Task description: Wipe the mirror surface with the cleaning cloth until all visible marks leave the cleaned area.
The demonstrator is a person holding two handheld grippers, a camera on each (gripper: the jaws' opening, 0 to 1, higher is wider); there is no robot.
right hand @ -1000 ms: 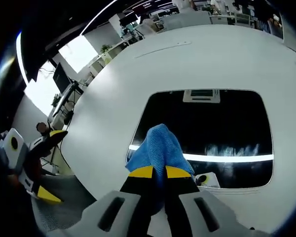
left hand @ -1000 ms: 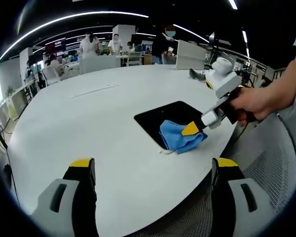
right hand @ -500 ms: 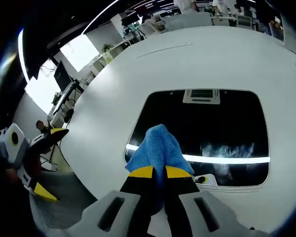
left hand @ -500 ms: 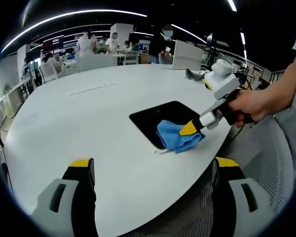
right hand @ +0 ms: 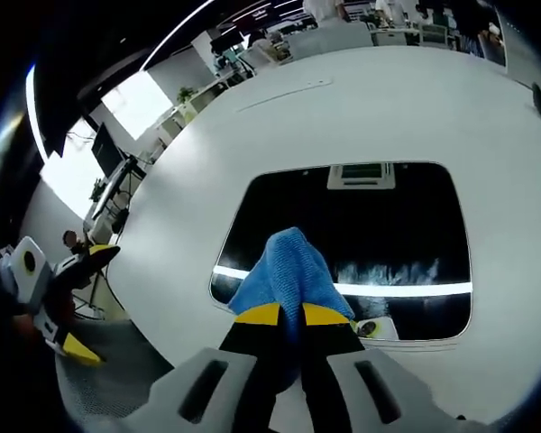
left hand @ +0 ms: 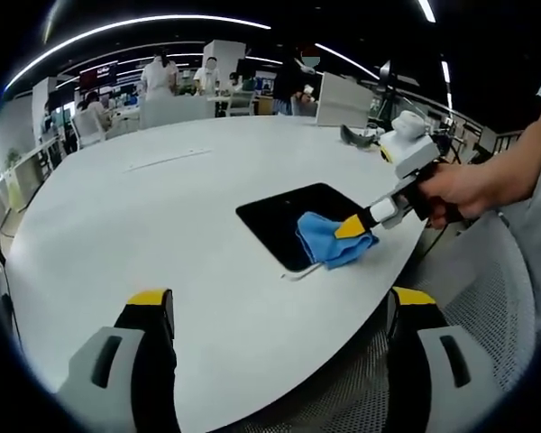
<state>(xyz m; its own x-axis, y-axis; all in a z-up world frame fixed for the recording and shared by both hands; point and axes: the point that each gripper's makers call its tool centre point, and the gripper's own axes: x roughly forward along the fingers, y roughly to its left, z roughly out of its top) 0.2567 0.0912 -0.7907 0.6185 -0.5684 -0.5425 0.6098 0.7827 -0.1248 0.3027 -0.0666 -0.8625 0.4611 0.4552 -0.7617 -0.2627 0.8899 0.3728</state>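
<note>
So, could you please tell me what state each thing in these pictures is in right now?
mirror: flat on the table, whitish smears showing right of the cloth
cleaning cloth: bunched, pinched in the right gripper, resting on the mirror
right gripper: shut on the cloth
left gripper: open, holding nothing, above the table's near edge
table: white, carrying the mirror

Cloth (right hand: 282, 272) blue; mirror (right hand: 388, 225) black, pale smears; table (left hand: 162, 207) white; fingers (right hand: 260, 314) yellow-tipped.

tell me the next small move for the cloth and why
Probably slide the right gripper, shut on the blue cloth, across the mirror toward the whitish smear beside the cloth; that patch still looks streaky.
</note>
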